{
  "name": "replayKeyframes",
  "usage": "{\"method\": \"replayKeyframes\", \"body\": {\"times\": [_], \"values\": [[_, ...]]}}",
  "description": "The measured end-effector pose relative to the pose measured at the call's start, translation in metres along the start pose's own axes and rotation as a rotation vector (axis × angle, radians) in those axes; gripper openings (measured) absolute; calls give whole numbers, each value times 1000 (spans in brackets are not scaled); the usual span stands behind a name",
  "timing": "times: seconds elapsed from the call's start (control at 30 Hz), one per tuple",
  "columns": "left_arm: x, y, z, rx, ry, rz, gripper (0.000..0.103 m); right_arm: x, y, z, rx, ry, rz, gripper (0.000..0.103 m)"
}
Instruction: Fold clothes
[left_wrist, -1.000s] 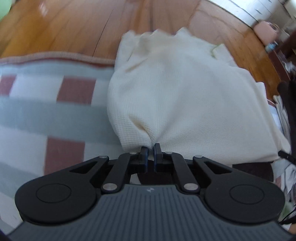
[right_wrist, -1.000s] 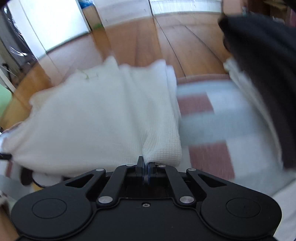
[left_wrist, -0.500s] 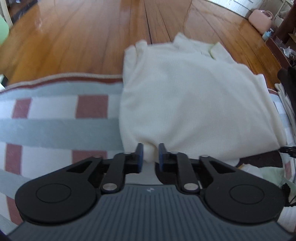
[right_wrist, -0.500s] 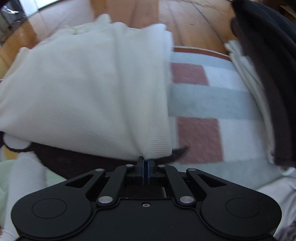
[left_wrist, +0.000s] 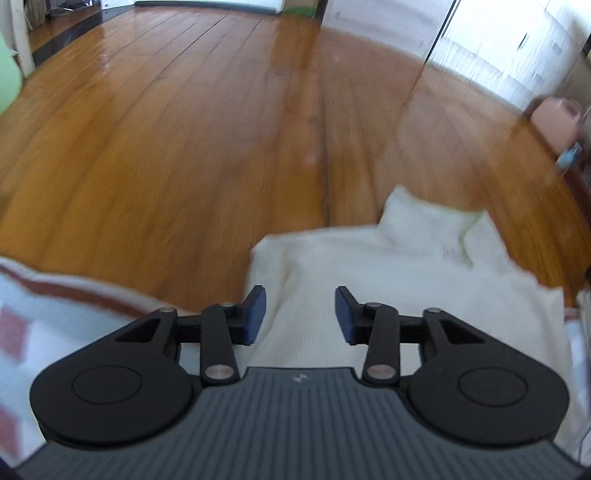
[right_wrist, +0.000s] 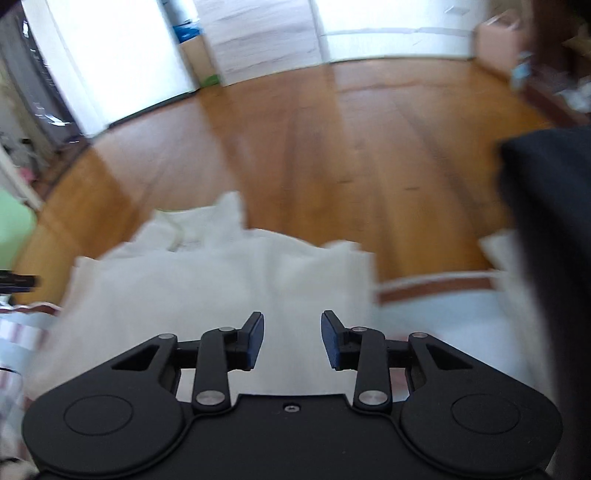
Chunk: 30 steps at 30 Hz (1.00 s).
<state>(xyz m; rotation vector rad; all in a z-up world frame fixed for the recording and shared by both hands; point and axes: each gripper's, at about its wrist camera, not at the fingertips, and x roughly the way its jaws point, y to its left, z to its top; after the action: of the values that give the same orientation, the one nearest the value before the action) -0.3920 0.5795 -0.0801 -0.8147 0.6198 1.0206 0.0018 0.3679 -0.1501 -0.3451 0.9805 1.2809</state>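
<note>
The cream waffle-knit folded garment (left_wrist: 388, 280), clamped a second ago, has been released: the left gripper (left_wrist: 300, 314) and right gripper (right_wrist: 291, 339) are opening, pads parted above it.

A wooden floor (left_wrist: 184, 129) fills twelve o'clock; a striped blanket (left_wrist: 33, 306) lies at eight o'clock.

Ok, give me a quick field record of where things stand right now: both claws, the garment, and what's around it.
left claw: opening, nothing pinched, fingers apart above the garment
right claw: opening, nothing pinched, fingers apart above the garment
garment: cream knit, lying on the blanket, far edge hanging over toward the floor
blanket: checked, red and pale blue
floor: wood boards
dark cloth: at the right edge of the right view
image quality: motion blur in both views
</note>
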Motion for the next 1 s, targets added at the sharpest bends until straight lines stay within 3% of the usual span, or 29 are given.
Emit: {"method": "replayKeyframes", "body": {"times": [0.07, 0.23, 0.43, 0.6, 0.67, 0.7, 0.73, 0.77, 1.0], "values": [[16, 8, -6, -57, -24, -34, 38, 25, -2, 10, 17, 36, 3, 40], [49, 4, -21, 122, -19, 38, 38, 50, -12, 18, 46, 66, -31, 40], [83, 19, -24, 12, 3, -21, 39, 69, -32, 26, 77, 2, -79, 52], [87, 19, -28, 48, -50, -4, 41, 98, -34, 25, 29, 23, -92, 52], [87, 17, -31, 52, -68, -7, 41, 99, -24, 22, -72, -17, -110, 31], [87, 15, -31, 63, -71, -6, 35, 97, -19, 20, -118, -40, -121, 3], [86, 12, -32, 91, -69, 10, 27, 93, -14, 18, -159, -66, -134, 3], [85, 9, -33, 127, -67, 38, 5, 89, -9, 15, -200, -91, -147, 3], [62, -6, -29, 190, -180, 114, 3, 47, -6, 13, -223, -265, -203, 2]]}}
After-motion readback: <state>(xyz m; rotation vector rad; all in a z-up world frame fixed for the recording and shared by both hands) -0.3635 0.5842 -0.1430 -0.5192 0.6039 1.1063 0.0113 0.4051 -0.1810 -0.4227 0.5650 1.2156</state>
